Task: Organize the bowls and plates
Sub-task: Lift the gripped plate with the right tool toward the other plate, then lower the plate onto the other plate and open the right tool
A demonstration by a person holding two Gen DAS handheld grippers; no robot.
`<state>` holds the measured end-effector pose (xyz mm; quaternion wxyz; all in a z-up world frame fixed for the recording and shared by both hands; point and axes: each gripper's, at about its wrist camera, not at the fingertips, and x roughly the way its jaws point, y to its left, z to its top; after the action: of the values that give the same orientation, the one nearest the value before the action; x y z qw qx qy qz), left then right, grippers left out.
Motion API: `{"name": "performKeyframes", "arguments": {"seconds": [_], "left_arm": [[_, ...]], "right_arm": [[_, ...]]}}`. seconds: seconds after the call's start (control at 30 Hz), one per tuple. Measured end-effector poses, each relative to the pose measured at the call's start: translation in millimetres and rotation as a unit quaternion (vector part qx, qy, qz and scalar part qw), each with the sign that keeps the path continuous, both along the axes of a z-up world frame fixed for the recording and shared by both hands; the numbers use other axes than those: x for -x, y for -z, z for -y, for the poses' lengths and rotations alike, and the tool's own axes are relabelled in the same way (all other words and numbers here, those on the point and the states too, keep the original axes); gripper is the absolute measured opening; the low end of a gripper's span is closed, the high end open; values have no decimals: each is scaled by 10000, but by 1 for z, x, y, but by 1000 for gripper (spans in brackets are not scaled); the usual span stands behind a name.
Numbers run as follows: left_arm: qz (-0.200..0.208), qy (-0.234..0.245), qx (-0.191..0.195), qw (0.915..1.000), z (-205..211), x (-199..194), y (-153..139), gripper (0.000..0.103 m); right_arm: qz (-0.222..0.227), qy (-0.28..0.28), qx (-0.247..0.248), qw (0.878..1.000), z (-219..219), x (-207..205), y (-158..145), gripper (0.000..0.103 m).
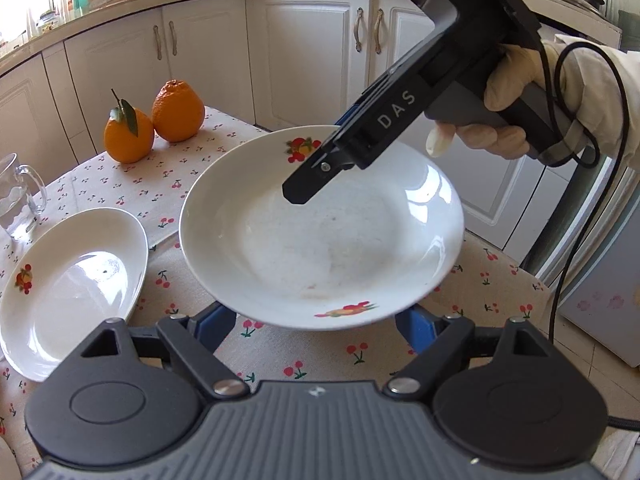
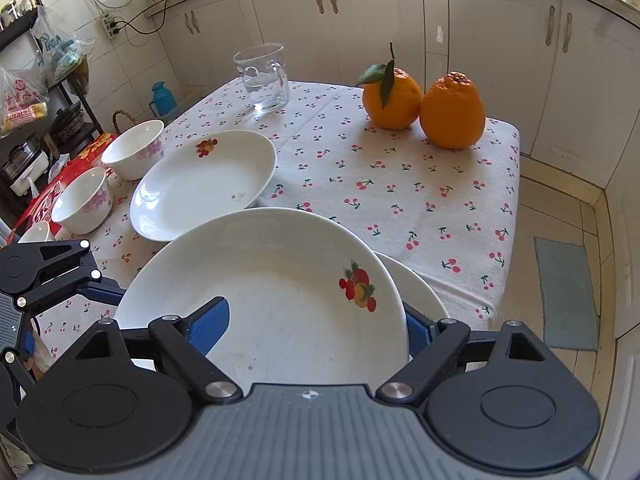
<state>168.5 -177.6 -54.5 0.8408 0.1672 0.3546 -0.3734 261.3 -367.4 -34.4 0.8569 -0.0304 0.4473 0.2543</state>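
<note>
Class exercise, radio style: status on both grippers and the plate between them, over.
Left gripper under fruit-print plate, fingertips hidden. Right gripper straddling its rim, grip unclear. Another plate peeks out just beneath.

Right wrist view: lifted plate (image 2: 280,300) nearest, over a second plate (image 2: 420,292) at bench (image 2: 400,200) front edge. Third plate (image 2: 200,188) behind-left on bench. Two bowls (image 2: 134,154) (image 2: 82,206) left of it. Glass mug (image 2: 264,76) at far edge. Two oranges (image 2: 394,98) (image 2: 452,110) side by side, touching, far right.
</note>
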Motion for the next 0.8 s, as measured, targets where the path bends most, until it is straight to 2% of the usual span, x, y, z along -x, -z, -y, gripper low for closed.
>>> {"name": "performKeyframes", "arguments": {"seconds": [0.8], "left_arm": [[-106,101,-128,9998,17,-8,12,86]], "right_arm": [[-232,399,-144,9988,29,-3,24,92]]}}
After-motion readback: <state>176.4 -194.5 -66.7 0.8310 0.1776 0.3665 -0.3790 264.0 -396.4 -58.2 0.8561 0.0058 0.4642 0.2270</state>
